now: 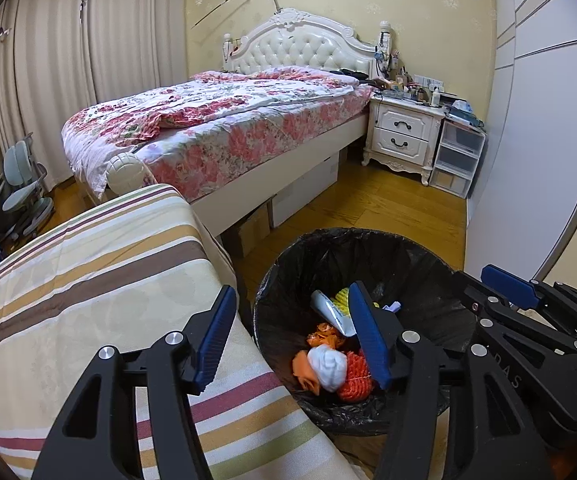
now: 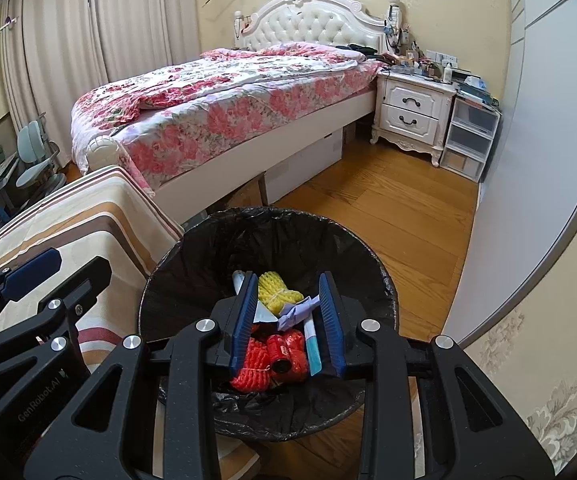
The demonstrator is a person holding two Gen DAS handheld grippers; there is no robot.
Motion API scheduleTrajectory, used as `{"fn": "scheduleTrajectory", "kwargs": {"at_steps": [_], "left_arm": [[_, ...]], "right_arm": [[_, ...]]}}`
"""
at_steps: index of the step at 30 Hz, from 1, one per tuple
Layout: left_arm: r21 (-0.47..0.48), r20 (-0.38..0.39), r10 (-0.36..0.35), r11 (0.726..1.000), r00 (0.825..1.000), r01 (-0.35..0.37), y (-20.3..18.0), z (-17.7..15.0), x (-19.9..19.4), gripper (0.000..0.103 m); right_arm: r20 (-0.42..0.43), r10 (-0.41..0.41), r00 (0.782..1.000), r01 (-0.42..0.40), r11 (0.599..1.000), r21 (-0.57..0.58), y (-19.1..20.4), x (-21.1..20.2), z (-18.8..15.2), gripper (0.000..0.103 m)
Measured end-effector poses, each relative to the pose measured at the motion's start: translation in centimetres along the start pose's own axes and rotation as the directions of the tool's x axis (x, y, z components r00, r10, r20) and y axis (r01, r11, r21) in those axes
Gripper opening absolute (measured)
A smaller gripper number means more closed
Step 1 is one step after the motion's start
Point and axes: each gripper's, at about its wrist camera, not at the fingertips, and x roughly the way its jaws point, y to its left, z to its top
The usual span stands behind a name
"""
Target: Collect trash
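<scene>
trash sits in a heap at the bottom of a round bin lined with a black bag, standing on the wood floor beside a striped bedcover. contents seen from the right wrist view: 1 yellow foam net, 2 orange-red foam nets, 1 small red can lying on its side, pale lilac crumpled paper, 1 white-and-teal tube. left wrist view adds 1 white crumpled wad and orange scraps. left gripper hangs over the near-left bin rim, jaws apart at a medium gap, nothing between them. right gripper hangs over the bin mouth, jaws at a narrow gap; no item is pressed between the pads, the heap lies below them. floral bed and white nightstand stand behind.
</scene>
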Motion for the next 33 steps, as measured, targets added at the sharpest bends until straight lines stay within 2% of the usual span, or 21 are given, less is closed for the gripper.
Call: {"fn": "scheduleTrajectory", "kwargs": {"at_steps": [1,7,9,14,17,21,23,33], "left_arm": [[-0.003,0.002,0.002,1.000,1.000,-0.002,0.0,0.0,0.0,0.063],[-0.024,0.009,0.005,1.000,1.000,-0.005,0.5,0.1,-0.5,0.068],[-0.027,0.015,0.011,1.000,1.000,-0.011,0.6,0.1,-0.8,0.068],[-0.042,0.027,0.023,0.999,0.999,-0.022,1.1,-0.1,-1.9,0.069],[-0.052,0.035,0.041,0.998,0.999,-0.039,1.6,-0.4,-2.7,0.072],[-0.062,0.049,0.059,0.997,0.997,-0.056,2.1,-0.8,-4.0,0.074],[-0.066,0.059,0.082,0.995,0.995,-0.078,2.4,-1.0,-4.5,0.077],[-0.102,0.093,0.110,0.990,0.990,-0.100,4.4,-2.1,-8.0,0.078]], "right_arm": [[0.000,-0.001,1.000,0.001,1.000,0.001,0.0,0.0,0.0,0.032],[0.003,-0.006,1.000,0.006,1.000,0.003,-0.1,-0.2,-0.1,0.034],[0.011,-0.009,1.000,0.009,1.000,0.005,-0.2,-0.4,-0.1,0.042],[0.023,-0.013,1.000,0.013,1.000,0.004,-0.2,-1.2,-0.2,0.044],[0.037,-0.019,0.999,0.019,1.000,0.006,0.1,-1.9,-0.4,0.054],[0.050,-0.021,0.999,0.021,1.000,0.000,0.6,-3.0,-0.7,0.059],[0.057,-0.022,0.998,0.022,1.000,-0.004,0.9,-3.5,-0.9,0.067],[0.096,-0.023,0.995,0.025,0.999,-0.026,2.7,-6.5,-1.7,0.075]]}}
